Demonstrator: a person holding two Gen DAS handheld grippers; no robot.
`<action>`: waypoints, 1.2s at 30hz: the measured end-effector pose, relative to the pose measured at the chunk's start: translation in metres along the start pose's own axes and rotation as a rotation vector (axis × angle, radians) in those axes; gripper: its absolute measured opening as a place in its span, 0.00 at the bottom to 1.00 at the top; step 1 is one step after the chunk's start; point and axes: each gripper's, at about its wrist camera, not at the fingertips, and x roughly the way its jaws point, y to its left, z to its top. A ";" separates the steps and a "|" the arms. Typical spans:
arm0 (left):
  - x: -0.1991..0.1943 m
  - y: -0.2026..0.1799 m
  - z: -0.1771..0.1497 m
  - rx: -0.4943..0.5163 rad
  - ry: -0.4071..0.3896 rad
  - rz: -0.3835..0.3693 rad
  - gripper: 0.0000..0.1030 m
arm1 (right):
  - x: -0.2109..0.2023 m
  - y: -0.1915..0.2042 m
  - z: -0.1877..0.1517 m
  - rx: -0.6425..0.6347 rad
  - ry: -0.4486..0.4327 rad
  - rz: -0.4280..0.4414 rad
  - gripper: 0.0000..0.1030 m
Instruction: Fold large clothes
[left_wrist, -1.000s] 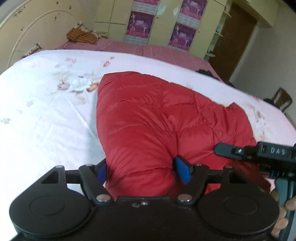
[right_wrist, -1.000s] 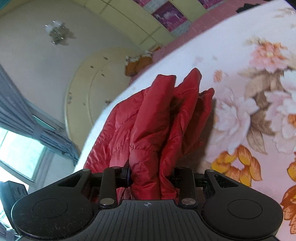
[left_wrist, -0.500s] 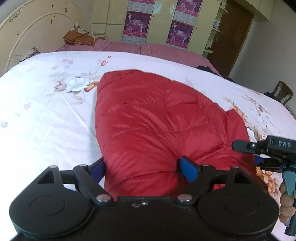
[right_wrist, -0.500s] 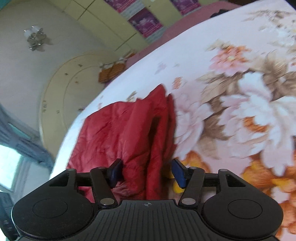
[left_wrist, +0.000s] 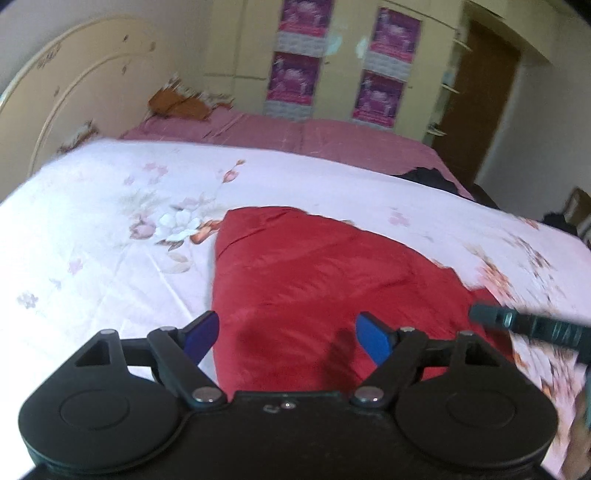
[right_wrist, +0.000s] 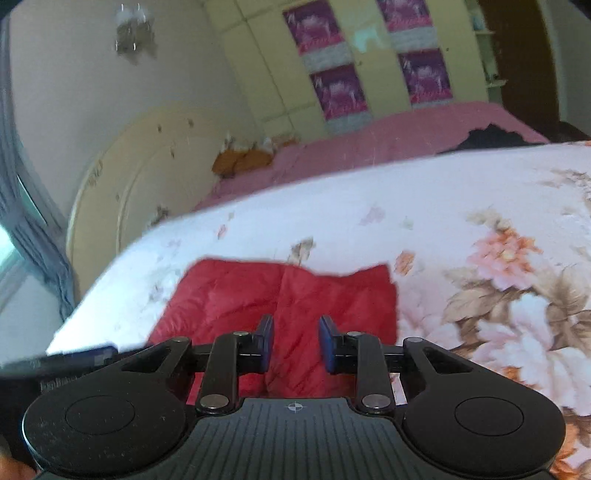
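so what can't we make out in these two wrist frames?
- Red jacket, near edge: hidden behind the gripper body in both views.
- Right gripper in left wrist view: motion-blurred, cut by the right edge.
- Left gripper in right wrist view: a blurred sliver at the left edge.
- Dark item on the pink cover: too blurred to identify.

Below my left gripper (left_wrist: 288, 338) jaws I see the red jacket (left_wrist: 332, 288) — quilted, puffy cloth with slight sheen. Beyond it, the floral bedspread (left_wrist: 110, 229) looks smooth, matt cloth.
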 end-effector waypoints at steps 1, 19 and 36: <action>0.008 0.003 0.000 -0.008 0.012 0.009 0.78 | 0.009 -0.001 -0.002 0.003 0.011 -0.024 0.27; 0.002 0.006 -0.016 0.029 0.054 -0.031 0.79 | -0.007 0.000 -0.028 -0.036 0.022 -0.103 0.27; -0.052 0.006 -0.093 0.067 0.095 -0.036 0.84 | -0.055 0.030 -0.120 -0.260 0.125 -0.117 0.26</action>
